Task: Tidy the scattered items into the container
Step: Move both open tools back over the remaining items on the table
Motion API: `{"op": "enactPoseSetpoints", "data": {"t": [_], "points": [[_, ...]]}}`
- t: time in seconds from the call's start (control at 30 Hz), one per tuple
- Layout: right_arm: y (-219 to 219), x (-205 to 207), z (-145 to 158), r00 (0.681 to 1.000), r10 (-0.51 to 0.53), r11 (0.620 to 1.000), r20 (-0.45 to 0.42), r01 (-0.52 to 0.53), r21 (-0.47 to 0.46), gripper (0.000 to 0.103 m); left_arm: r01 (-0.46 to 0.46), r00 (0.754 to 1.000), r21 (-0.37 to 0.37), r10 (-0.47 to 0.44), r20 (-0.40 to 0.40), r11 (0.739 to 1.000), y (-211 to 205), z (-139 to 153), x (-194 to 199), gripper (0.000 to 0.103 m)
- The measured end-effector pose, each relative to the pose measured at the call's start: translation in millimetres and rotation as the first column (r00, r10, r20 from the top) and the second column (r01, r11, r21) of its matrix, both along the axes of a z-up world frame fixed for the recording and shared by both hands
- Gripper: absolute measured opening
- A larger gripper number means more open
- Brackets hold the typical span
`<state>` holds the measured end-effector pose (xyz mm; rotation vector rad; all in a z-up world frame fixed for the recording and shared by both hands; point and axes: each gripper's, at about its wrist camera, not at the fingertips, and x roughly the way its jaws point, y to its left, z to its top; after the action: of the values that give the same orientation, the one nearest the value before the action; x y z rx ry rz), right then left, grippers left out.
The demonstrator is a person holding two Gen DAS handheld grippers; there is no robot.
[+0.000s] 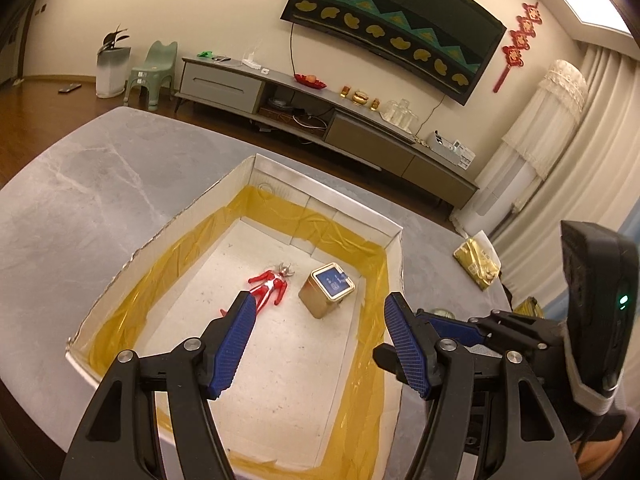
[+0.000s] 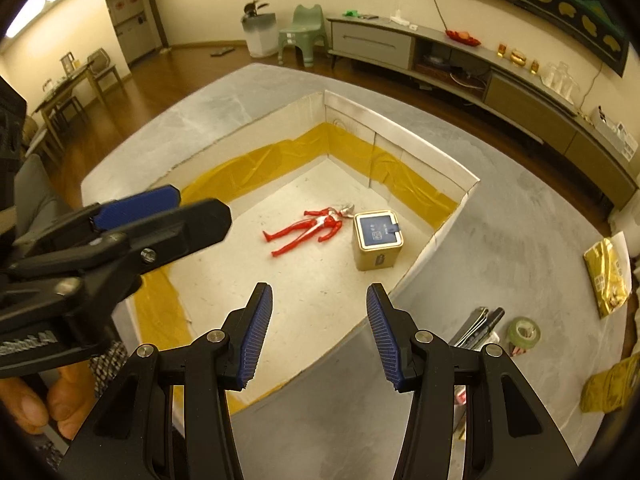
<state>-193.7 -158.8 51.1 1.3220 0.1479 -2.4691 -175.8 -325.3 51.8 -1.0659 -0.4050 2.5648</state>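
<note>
You are holding both the left gripper (image 1: 320,316) and right gripper (image 2: 320,320) wide and empty over the box (image 2: 432,160), where the red toy figure (image 2: 308,228) and gold tin (image 2: 376,240) are lying, while the gold packets (image 2: 606,276) and tape roll (image 2: 524,332) are waiting on the counter (image 2: 520,220).

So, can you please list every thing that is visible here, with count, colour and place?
box: 1, white with yellow tape, on table
figure: 1, red and silver, lying in box
tin: 1, gold with blue lid, in box beside figure
gold packets: 2, on table right of box
tape roll: 1, green, on table right of box
pens: dark bundle, beside tape roll
table: 1, grey
TV: 1, on wall
stool: 1, green, on floor
left gripper: open, above box
right gripper: open, at box edge
</note>
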Motion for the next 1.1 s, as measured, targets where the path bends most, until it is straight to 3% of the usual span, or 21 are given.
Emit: {"op": "enactPoseSetpoints", "data": {"t": [0.2,0.43,0.77,1.1], "points": [[7,23,5,0.998,0.027,0.998,-0.057,-0.03,-0.059,0.053,0.017,0.999,0.007,-0.017,-0.033,1.0,14,-2,31,0.068],[11,50,1,0.991,0.056,0.994,-0.124,-0.067,-0.088,0.053,0.029,0.992,-0.065,-0.037,-0.123,0.997,27,10,52,0.068],[24,90,7,0.953,0.116,0.985,-0.279,-0.146,-0.089,0.053,0.096,0.978,-0.019,-0.097,-0.184,0.995,44,16,61,0.068],[69,98,-10,0.956,0.062,0.975,-0.286,-0.12,-0.189,0.053,0.215,0.951,-0.042,-0.219,-0.22,0.976,88,14,66,0.068]]}}
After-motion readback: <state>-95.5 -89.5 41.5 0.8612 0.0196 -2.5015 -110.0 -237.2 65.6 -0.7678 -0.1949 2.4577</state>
